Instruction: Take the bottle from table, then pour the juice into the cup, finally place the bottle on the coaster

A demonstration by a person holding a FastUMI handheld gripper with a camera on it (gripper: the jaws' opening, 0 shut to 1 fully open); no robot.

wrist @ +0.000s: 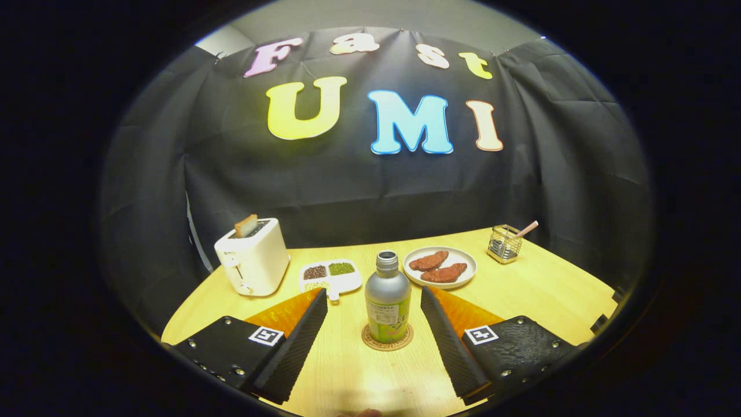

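Bottle [387, 304] stands upright on a round coaster [387, 340] on the wooden table [538, 289], between the spread fingers of the gripper [374, 302], neither touching it. Beyond the bottle sit a plate [440, 267] of food, a divided dish [330, 275] and a toaster [252, 258].
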